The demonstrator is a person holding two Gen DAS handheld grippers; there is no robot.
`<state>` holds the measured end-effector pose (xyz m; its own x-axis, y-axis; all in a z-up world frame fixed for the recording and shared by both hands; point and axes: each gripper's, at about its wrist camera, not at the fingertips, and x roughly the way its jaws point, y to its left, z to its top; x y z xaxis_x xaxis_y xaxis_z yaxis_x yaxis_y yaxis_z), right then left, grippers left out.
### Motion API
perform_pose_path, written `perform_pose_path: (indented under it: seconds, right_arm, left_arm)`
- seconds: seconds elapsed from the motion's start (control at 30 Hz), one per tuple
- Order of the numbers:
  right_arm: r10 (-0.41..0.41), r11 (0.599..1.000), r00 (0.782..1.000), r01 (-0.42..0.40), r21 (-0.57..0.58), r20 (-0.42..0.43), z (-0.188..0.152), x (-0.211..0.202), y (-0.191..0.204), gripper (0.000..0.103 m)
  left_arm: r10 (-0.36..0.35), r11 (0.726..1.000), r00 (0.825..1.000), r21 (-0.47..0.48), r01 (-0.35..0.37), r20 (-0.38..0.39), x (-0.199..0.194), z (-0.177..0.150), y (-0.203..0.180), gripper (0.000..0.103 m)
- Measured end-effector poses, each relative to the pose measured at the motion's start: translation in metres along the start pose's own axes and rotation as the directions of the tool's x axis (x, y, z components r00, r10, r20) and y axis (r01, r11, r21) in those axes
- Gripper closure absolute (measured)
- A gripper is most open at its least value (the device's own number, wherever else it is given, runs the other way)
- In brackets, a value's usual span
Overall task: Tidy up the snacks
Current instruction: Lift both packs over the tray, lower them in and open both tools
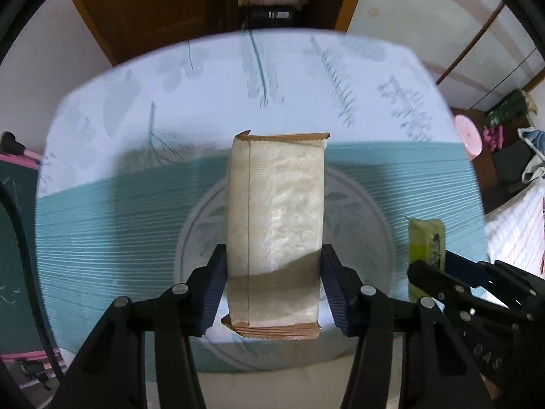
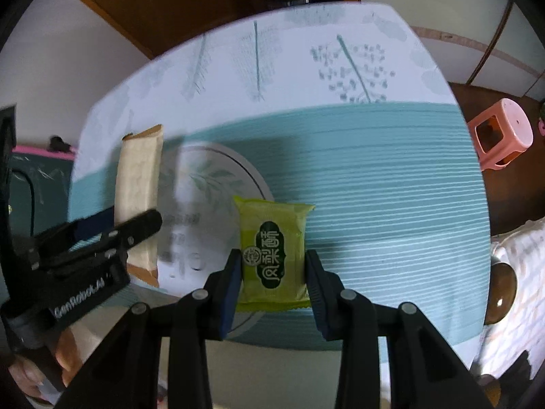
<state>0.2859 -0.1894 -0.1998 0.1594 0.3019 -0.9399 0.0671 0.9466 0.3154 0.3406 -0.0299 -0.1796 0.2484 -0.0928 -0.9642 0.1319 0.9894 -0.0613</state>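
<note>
My left gripper (image 1: 274, 274) is shut on a long beige snack packet (image 1: 276, 218) with brown crimped ends, held lengthwise above the table. In the right wrist view the same beige packet (image 2: 138, 184) shows at the left, with the left gripper (image 2: 134, 225) clamped across it. My right gripper (image 2: 272, 269) is shut on a small green snack packet (image 2: 272, 252) with a dark printed label. The green packet (image 1: 427, 242) also shows at the right edge of the left wrist view, beside the right gripper's black body. Both packets hang clear of the cloth.
The table (image 2: 374, 177) wears a teal striped cloth with a white leaf-print border and a round leaf emblem (image 2: 211, 184) below the packets. A pink stool (image 2: 500, 133) stands off the right side. A dark wooden door (image 1: 163, 3) is behind the table.
</note>
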Motion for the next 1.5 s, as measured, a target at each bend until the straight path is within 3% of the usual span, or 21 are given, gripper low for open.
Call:
perform_pose_path:
  seconds: [0.17, 0.4, 0.67, 0.87, 1.13, 1.3, 1.5]
  right_arm:
    - [0.042, 0.999, 0.995, -0.041, -0.012, 0.095, -0.015, -0.052, 0.012, 0.066]
    - [0.070, 0.992, 0.968, -0.043, -0.116, 0.241, -0.058, -0.129, 0.059, 0.066]
    - [0.108, 0.971, 0.923, -0.018, -0.237, 0.371, -0.120, -0.209, 0.096, 0.066]
    - [0.136, 0.955, 0.885, 0.003, -0.297, 0.445, -0.165, -0.247, 0.110, 0.066]
    - [0.127, 0.941, 0.864, 0.049, -0.334, 0.486, -0.208, -0.258, 0.119, 0.066]
    - [0.109, 0.940, 0.877, 0.063, -0.337, 0.467, -0.222, -0.246, 0.121, 0.066]
    - [0.090, 0.942, 0.885, 0.073, -0.328, 0.456, -0.231, -0.231, 0.119, 0.066]
  left_arm:
    - [0.009, 0.998, 0.987, 0.054, -0.018, 0.159, -0.078, -0.023, -0.007, 0.051]
    - [-0.002, 0.994, 0.931, 0.107, -0.039, 0.364, -0.195, -0.080, -0.007, 0.051]
    - [-0.039, 0.992, 0.876, 0.121, -0.023, 0.480, -0.283, -0.153, 0.008, 0.051]
    - [-0.055, 0.990, 0.857, 0.139, -0.020, 0.512, -0.309, -0.202, 0.004, 0.051]
    - [-0.074, 0.990, 0.874, 0.140, 0.007, 0.480, -0.298, -0.249, 0.003, 0.051]
    - [-0.082, 0.993, 0.897, 0.116, 0.034, 0.433, -0.276, -0.263, 0.004, 0.051]
    - [-0.043, 0.996, 0.914, 0.086, 0.009, 0.404, -0.257, -0.269, 0.001, 0.050]
